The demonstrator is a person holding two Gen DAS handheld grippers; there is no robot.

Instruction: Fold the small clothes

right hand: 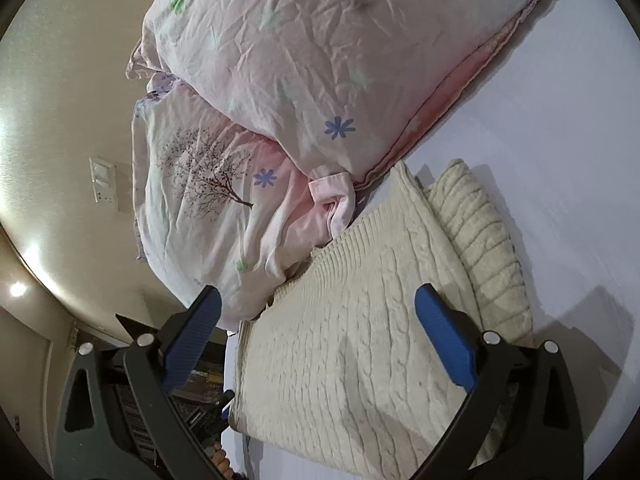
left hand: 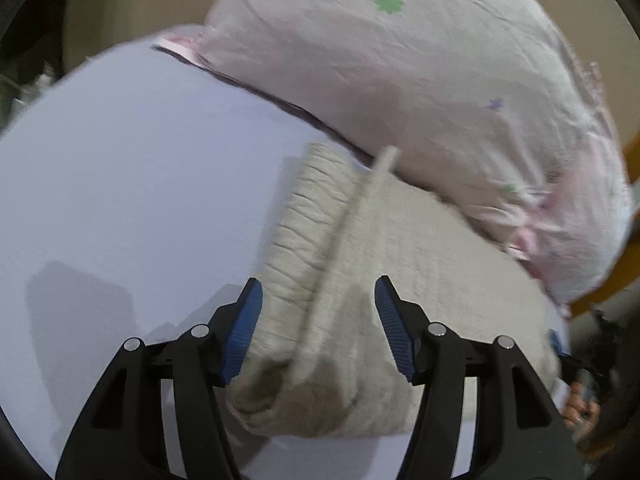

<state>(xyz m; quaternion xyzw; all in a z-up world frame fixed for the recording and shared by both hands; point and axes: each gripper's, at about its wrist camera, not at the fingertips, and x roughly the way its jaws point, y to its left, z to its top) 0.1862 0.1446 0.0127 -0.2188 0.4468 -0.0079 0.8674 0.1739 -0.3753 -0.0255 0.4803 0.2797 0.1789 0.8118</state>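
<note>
Left wrist view. Cream knit sweater point(left hand: 400, 292) lies on the pale bed sheet point(left hand: 120, 184), filling the lower centre and right of the frame. It already looks folded: a ribbed layer is doubled along its left edge, and a raised fold edge runs diagonally from upper centre down toward the fingers. The picture is blurred, so the finer layering is unclear. A pink flowered pillow point(left hand: 400, 64) fills the upper right, its lower edge touching or overlapping the sweater's far end. Left gripper point(left hand: 320, 332) has its fingers spread wide, straddling the near end of the sweater. Nothing is held between them; whether the pads touch the knit I cannot tell.

Right wrist view. The sweater point(right hand: 360, 344) shows as a tidy rectangle running from bottom centre to mid-right, with a ribbed part tucked beside it on the right. The pillow point(right hand: 300, 48) and a second one printed with a tree point(right hand: 200, 184) lie at upper left, just beside the sweater's far edge. Right gripper point(right hand: 320, 344) is also wide open above the knit, holding nothing.

Judgement: folding of this piece seems largely done. Perhaps one last fold or some smoothing is left.
</note>
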